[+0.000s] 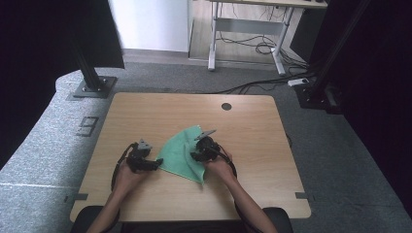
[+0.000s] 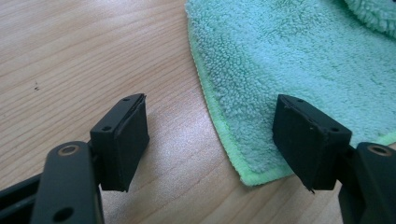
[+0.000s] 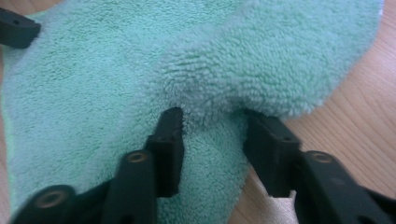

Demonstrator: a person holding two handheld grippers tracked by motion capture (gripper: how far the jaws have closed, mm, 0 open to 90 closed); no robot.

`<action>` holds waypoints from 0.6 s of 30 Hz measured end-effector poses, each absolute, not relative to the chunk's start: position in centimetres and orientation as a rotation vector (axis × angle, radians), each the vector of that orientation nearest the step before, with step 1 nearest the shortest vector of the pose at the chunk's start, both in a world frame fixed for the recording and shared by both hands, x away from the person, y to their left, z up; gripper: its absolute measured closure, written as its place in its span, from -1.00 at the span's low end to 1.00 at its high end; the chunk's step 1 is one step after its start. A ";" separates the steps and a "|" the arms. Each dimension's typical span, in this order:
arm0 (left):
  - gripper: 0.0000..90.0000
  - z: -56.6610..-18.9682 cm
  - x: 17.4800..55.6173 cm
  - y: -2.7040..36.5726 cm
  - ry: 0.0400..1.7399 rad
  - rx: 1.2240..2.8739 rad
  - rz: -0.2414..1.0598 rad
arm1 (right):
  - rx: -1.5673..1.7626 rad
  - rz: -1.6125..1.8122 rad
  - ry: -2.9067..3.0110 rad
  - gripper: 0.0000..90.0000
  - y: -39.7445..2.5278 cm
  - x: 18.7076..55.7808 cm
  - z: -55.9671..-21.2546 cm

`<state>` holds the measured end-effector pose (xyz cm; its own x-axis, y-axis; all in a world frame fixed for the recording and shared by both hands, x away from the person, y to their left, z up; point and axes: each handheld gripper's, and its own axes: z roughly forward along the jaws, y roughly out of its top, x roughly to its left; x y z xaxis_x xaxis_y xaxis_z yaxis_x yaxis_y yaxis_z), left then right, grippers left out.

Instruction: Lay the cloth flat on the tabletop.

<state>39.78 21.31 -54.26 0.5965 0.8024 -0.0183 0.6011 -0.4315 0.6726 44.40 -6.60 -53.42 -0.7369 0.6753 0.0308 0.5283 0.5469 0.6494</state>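
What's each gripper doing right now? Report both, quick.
Left gripper: open, holding nothing, jaws astride the corner of the green towel.
Right gripper: jaws apart around a raised fold of the towel; grip cannot be told.

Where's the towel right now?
In the high view, the green towel lies on the table's near-centre, between the left gripper and right gripper.

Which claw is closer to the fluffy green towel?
The right claw. It sits on the fluffy green terry towel with a raised fold between its jaws. The left claw is open at the towel's corner edge, one jaw over bare wood.
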 end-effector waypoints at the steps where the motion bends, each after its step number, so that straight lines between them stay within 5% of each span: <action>1: -0.40 -54.3 39.8 21.3 1.107 2.180 0.405 | 1.027 0.957 2.558 0.57 -6.7 44.4 -53.3; 4: -0.40 -54.2 39.8 21.3 1.110 2.180 0.406 | 1.043 0.920 2.559 0.80 -7.3 44.5 -53.0; 12: -0.40 -54.2 39.8 21.3 1.112 2.180 0.405 | 1.062 0.960 2.446 0.82 -9.2 44.7 -49.2; 18: -0.40 -54.2 39.8 21.3 1.110 2.179 0.406 | 0.918 1.032 2.481 0.80 -5.6 43.7 -47.1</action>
<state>39.77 21.28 -54.25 0.5932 0.8048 -0.0177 0.6033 -0.4299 0.6717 43.66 -5.56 -47.13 -0.7505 0.6602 -0.0303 0.4439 0.5375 0.7170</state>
